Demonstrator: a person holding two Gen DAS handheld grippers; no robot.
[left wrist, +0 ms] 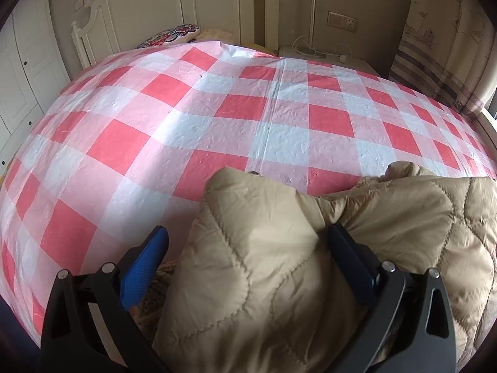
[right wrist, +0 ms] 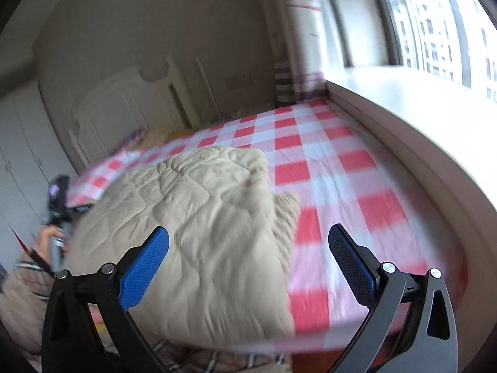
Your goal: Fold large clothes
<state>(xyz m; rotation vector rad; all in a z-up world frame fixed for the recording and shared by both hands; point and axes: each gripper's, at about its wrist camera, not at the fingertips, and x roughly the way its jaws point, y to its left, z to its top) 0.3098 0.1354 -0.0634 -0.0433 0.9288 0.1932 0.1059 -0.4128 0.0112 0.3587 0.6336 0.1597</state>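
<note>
Left wrist view: my left gripper [left wrist: 248,242] sits low over the near edge of the bed [left wrist: 198,118], jaws spread wide. A fold of the beige quilted jacket [left wrist: 264,264] bulges up between the blue pads [left wrist: 146,267], but neither pad presses it, so nothing is gripped. The jacket spreads to the right along the bed's near edge, lying on the red-and-white checked sheet [left wrist: 124,143]. A patterned pillow [left wrist: 177,34] rests at the white headboard [left wrist: 149,9]. Wall socket [left wrist: 341,21] and a white cable behind the bed.

Right wrist view, blurred: my right gripper [right wrist: 248,242] hovers above the bed, jaws released and wide apart, holding nothing. The jacket [right wrist: 202,223] lies in a folded bundle on the sheet, mostly under my left pad. My left hand [right wrist: 48,239] with its gripper handle shows at the jacket's left side. Window [right wrist: 441,25] and sill to the right.
</note>
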